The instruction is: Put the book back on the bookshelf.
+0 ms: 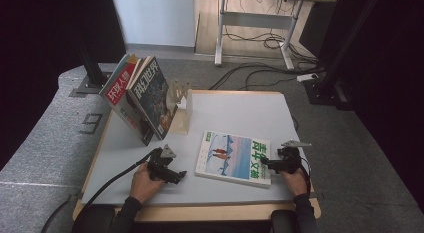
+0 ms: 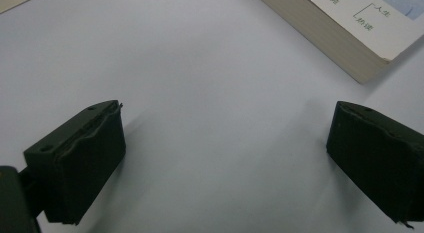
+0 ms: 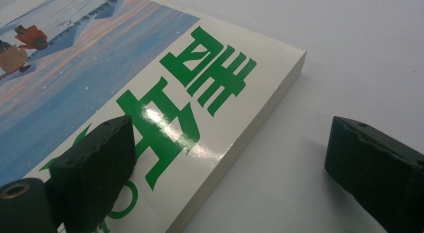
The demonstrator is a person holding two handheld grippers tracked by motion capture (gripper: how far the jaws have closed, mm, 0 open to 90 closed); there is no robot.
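Magazine flat on the table, rack two-thirds of the way to a third copy; neither gripper had a hold yet.

The white table (image 1: 235, 113) carried a clear stand (image 1: 181, 105) with two magazines (image 1: 142, 98) leaning in it, while the snow-scene magazine (image 1: 234, 157) lay flat near the front edge, apparently not yet lifted or shelved. The right gripper (image 1: 270, 164) stood wide, one jaw over the cover, the other beside the spine edge, not clamped. The left gripper (image 1: 176, 176) rested wide open over bare table, just beside the magazine's corner.
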